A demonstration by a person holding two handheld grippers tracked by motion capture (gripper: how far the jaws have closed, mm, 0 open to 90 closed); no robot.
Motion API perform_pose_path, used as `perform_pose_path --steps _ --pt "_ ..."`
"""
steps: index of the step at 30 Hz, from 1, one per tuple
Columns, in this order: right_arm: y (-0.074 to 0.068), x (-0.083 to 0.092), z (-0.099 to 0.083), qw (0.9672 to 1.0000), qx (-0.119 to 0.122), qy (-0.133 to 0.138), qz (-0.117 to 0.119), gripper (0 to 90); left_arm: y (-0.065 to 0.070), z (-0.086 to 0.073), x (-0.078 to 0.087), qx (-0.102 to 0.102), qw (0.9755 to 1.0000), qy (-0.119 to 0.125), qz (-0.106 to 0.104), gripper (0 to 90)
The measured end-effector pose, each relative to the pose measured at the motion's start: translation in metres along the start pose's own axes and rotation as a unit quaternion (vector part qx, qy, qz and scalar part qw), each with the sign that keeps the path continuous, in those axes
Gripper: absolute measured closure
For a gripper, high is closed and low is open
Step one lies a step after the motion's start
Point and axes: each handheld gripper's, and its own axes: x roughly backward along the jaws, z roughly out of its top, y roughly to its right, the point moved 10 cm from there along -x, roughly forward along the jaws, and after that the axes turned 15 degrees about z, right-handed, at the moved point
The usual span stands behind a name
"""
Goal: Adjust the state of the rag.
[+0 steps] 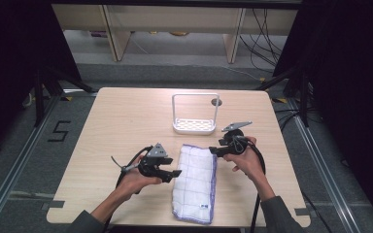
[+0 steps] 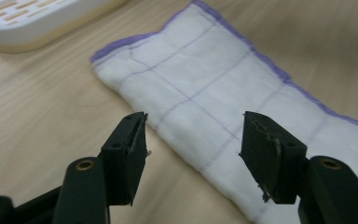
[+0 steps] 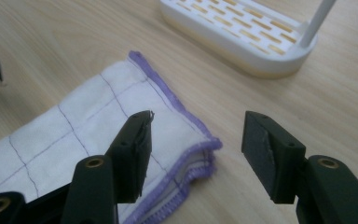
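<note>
Cloth: folded white cotton cloth with thin blue grid lines and purple stitched hem (image 1: 194,183), lying flat on the near middle of the light wooden table (image 1: 116,121), long side running near to far.
Left gripper: black two-jaw left gripper (image 1: 171,173) just left of the cloth, jaws wide apart, holding nothing; cloth edge lies below them in the left gripper view (image 2: 191,93).
Right gripper: black two-jaw right gripper (image 1: 214,151) at the cloth's far right corner, jaws wide apart, empty, above the layered corner (image 3: 193,156).
Rack: white plastic slotted tray with tall wire hoop (image 1: 194,125), just beyond the cloth.
Risk: closing on the top layer alone would likely unfold the cloth; uneven lifts could twist it or sweep it into the rack.
Writing: small tag on the cloth's near end, too blurred to read; a "5" taped on the floor (image 1: 59,130), far left.
</note>
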Motion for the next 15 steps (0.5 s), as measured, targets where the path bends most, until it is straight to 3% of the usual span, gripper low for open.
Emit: perform_pose_path --steps 1,2,4,5,6,13,15 --pt "0.003 0.002 -0.002 0.9999 0.008 -0.007 -0.004 42.7 -0.005 0.002 -0.003 -0.002 1.0 -0.003 0.006 39.9" --pt "0.002 0.003 -0.002 1.0 -0.005 -0.007 -0.004 42.4 -0.009 0.003 -0.006 0.0 1.0 -0.006 0.006 39.8" --pt "0.005 0.003 -0.002 1.0 0.003 -0.002 -0.007 41.3 -0.013 0.006 -0.013 0.008 0.9999 -0.006 0.014 38.7" --pt "0.004 0.003 -0.002 1.0 -0.005 -0.002 -0.007 41.1 -0.019 0.007 -0.017 0.003 0.9997 -0.012 0.023 37.7" --pt "0.006 0.002 -0.002 0.9999 0.007 -0.001 -0.008 41.0 -0.021 0.008 -0.019 0.006 0.9996 -0.014 0.024 37.0" --pt "0.008 -0.001 -0.007 0.9998 -0.012 -0.01 -0.014 39.2 -0.037 0.018 -0.036 0.017 0.999 -0.014 0.039 35.8" --pt "0.012 -0.004 -0.006 0.9997 -0.004 -0.003 -0.022 38.5 -0.04 0.021 -0.041 0.021 0.9988 -0.014 0.042 35.9"
